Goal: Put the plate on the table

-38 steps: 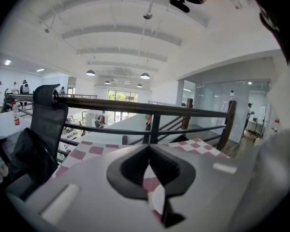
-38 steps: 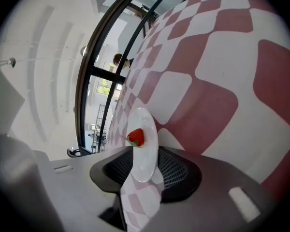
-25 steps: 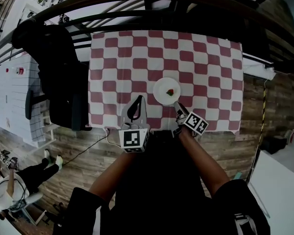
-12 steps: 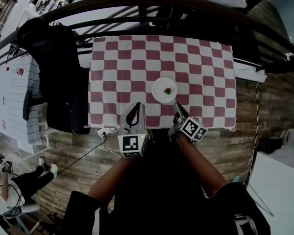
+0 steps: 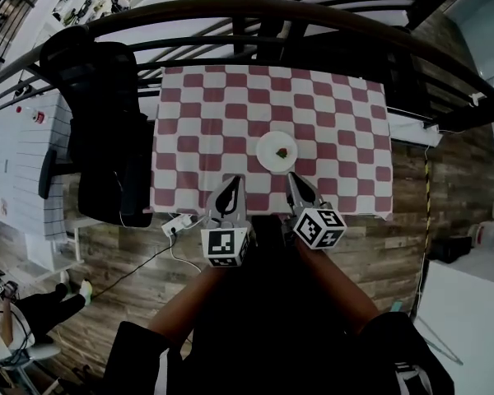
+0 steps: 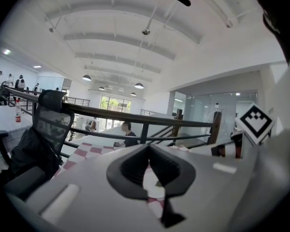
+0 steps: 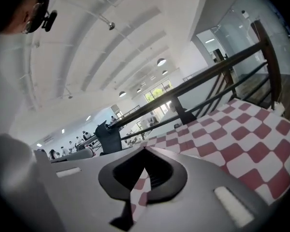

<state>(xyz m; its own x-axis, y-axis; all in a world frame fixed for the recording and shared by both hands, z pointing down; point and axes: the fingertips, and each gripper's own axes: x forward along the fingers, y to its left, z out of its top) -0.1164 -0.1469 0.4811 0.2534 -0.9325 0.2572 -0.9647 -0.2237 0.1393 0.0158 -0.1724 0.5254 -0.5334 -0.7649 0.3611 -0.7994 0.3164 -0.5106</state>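
Plate point(image 5: 277, 151) sits on the checked table point(image 5: 198, 113), in from its near edge, and we hold the left gripper point(image 5: 234, 181) and right gripper point(image 5: 292, 177) just before it, both with jaws closed and empty.

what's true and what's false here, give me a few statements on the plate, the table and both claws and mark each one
1. The plate sits on the checkered table. True.
2. The right claw is shut on the plate. False: it is shut on nothing. Only tablecloth shows past its tips in the right gripper view.
3. The left claw is shut and empty. True.
4. The plate is bare. False: a small red and green item lies on it.
5. A black chair stands at the table's left side. True.
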